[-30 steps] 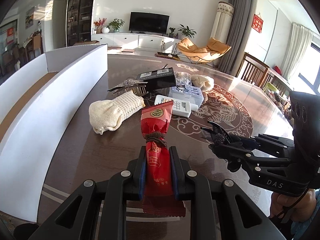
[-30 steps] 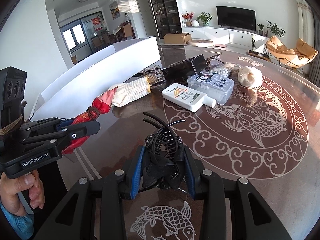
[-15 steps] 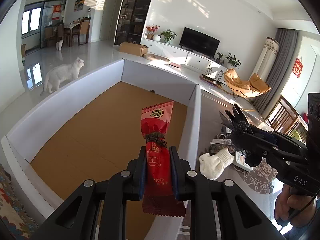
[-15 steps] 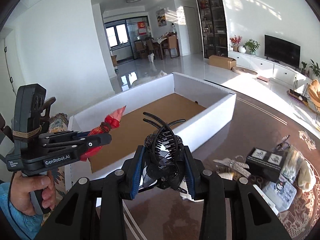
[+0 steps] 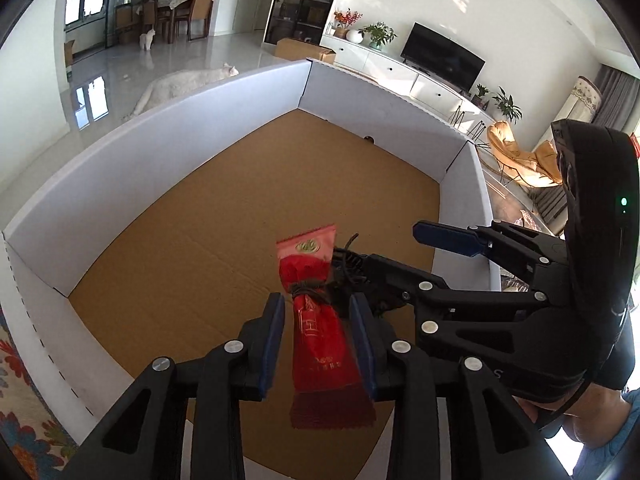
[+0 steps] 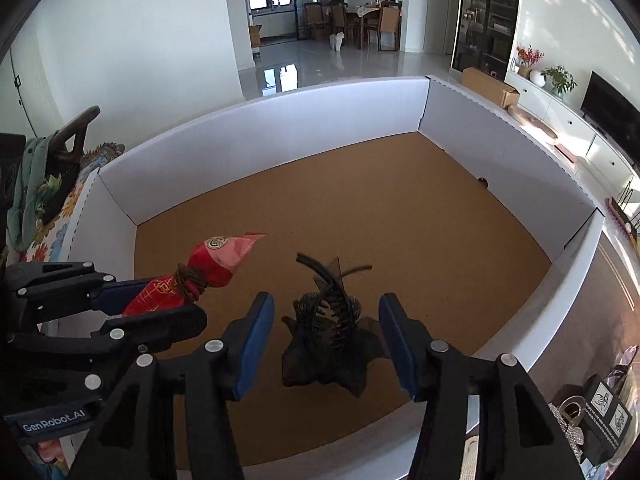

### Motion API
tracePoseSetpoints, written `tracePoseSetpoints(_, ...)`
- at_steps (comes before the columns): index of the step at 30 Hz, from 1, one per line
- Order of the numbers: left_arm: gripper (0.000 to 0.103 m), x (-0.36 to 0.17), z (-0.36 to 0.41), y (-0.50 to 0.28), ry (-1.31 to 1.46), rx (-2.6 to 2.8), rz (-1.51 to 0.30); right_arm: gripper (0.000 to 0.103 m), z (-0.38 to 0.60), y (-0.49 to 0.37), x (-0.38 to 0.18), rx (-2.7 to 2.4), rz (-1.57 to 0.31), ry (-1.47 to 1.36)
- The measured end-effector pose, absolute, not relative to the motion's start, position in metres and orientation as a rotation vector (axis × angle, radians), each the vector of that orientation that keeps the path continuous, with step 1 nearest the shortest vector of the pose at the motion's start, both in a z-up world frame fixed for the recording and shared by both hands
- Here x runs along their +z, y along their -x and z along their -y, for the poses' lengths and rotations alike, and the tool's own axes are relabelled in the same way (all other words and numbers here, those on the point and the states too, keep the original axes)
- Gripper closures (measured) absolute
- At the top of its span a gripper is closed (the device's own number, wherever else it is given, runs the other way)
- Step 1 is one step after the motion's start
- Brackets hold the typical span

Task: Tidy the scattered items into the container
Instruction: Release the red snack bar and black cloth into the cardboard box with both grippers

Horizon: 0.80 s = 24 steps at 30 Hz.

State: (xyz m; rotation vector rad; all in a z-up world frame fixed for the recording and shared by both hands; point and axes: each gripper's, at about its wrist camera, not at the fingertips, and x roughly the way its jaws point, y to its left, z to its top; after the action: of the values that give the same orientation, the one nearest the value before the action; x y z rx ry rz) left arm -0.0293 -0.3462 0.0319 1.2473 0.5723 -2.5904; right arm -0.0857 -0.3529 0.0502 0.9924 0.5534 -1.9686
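Both tongs swung off the bench to above the container (image 5: 168, 152), jaws now opening. Left tongs (image 5: 318, 344) freeing red sachet (image 5: 316, 320): light, crinkly, pinch mid-body. Right tongs (image 6: 326, 344) dropping hair claw (image 6: 326, 328): stiff, brittle teeth.

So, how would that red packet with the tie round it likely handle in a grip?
The red packet looks like thin crinkly foil, so probably light and floppy. Its glossy skin may slip between the opening left gripper pads. Its flat crimped ends make rolling unlikely.
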Motion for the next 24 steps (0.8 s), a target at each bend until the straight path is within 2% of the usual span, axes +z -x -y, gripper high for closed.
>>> tracePoseSetpoints(1, 0.056, 0.032, 0.345, 0.029, -1.255, -2.584, -0.569, 0.046, 0.354, 0.084, 0.049, -1.975, -0.578, -0.992)
tracePoseSetpoints(3, 0.053, 0.033, 0.345, 0.03, -1.254, -2.576, -0.571, 0.045, 0.356, 0.084, 0.044, -1.988, -0.636, -0.99)
tracePoseSetpoints(10, 0.053, 0.032, 0.342, 0.029, -1.249, -2.557, -0.623, 0.045, 0.358, 0.069, 0.026, -1.895, -0.953, -0.9)
tracePoseSetpoints(19, 0.053, 0.033, 0.299, 0.025, -1.229, -2.627, -0.674, 0.044, 0.322, 0.071, 0.02, -1.84, -0.984, -0.887)
tracePoseSetpoints(24, 0.052, 0.038, 0.269, 0.03, -1.221, -2.668, -0.57, 0.044, 0.297, 0.074, 0.025, -1.91, -0.915, -0.819)
